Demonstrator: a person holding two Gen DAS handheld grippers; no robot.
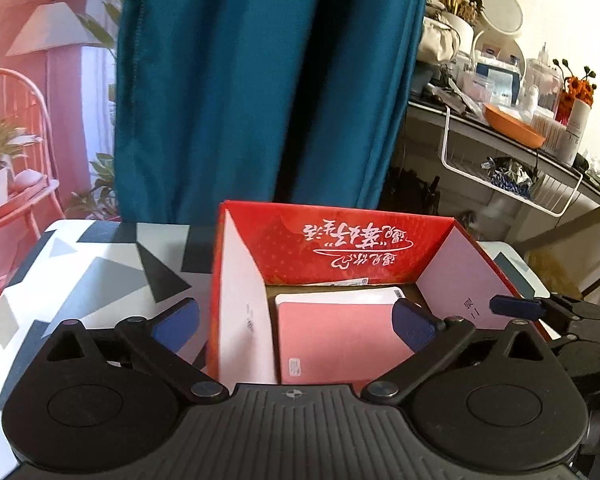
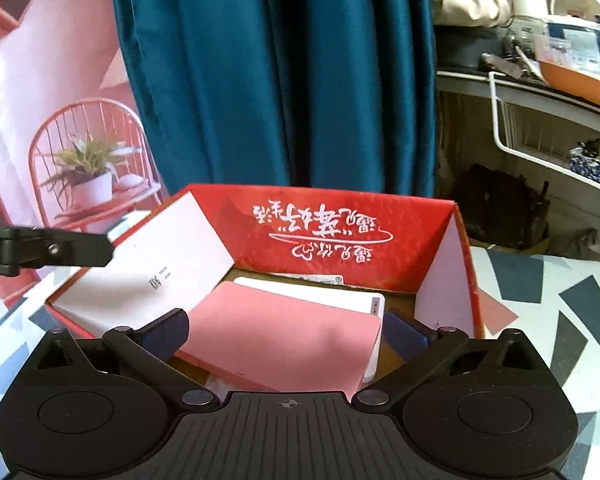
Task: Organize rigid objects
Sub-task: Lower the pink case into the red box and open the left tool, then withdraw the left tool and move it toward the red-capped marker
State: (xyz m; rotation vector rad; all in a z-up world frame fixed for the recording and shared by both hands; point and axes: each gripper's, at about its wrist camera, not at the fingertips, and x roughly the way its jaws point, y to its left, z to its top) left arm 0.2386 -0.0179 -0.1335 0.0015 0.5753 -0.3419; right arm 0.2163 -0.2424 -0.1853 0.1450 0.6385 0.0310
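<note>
Teal curtains hang behind a surface covered in a cloth of grey, black and white triangles, and a cluttered shelf with a white wire basket beneath it runs along the right-hand wall. To the left stands a pink backdrop picturing a chair and a potted plant.

On the surface sits a red box, its flaps standing open and white script printed upside down on the inside of its far wall. Down inside the box lies a pink book, flat on top of a white book whose far edge shows beyond it.

In the left wrist view, the left gripper has its jaws spread wide with nothing held: one finger sits outside the box's left wall, over the patterned cloth, while the other is inside the box, above the pink book's right edge. The right gripper is likewise wide open and empty in its own view, its fingers straddling the near end of the pink book without pressing on it. Whether either finger brushes the cover cannot be told. Each gripper shows as a dark tip at the edge of the other's view, just beside the box.
</note>
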